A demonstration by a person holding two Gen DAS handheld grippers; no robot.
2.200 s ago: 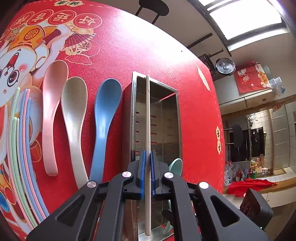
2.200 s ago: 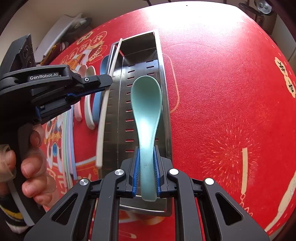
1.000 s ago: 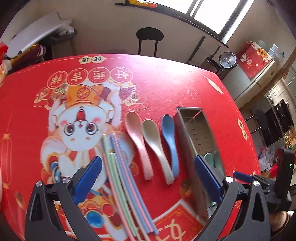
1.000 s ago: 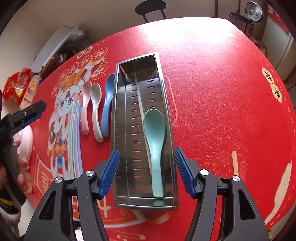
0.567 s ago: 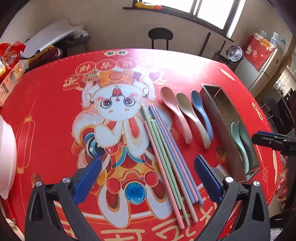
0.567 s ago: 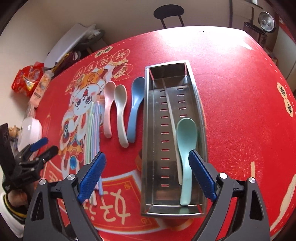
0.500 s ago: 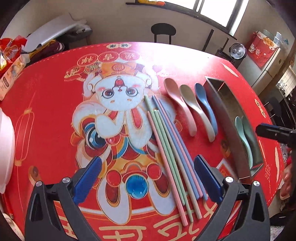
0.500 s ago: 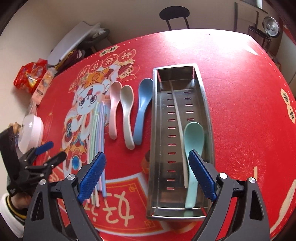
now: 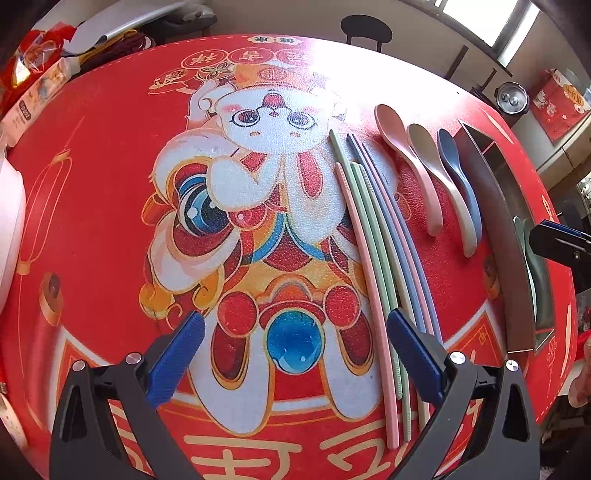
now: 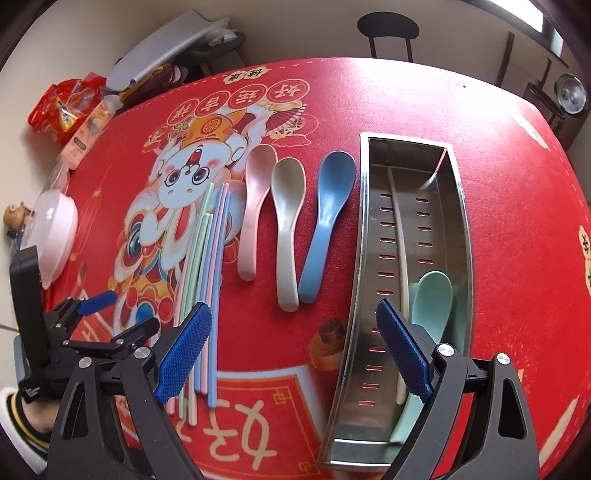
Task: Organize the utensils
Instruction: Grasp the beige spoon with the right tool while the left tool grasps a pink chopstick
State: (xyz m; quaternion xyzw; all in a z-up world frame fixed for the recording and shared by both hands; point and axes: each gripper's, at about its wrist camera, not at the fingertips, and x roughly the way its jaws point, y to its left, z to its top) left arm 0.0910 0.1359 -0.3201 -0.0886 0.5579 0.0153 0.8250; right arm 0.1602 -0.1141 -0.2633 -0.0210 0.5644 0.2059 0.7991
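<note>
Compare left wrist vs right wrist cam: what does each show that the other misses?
Left wrist only: its own open left gripper close up, above the printed mat.

Right wrist only: the metal tray's slotted floor, with a cream chopstick and the mint spoon inside; also the open right gripper.

Both: pink spoon, beige spoon, blue spoon and the chopstick bundle on the red mat.

Home dining room: table (image 10: 406,110), chair (image 10: 388,26)

Red cartoon-printed tablecloth (image 10: 517,155), pink spoon (image 10: 255,206), blue spoon (image 10: 325,221), mint spoon (image 10: 430,302)
</note>
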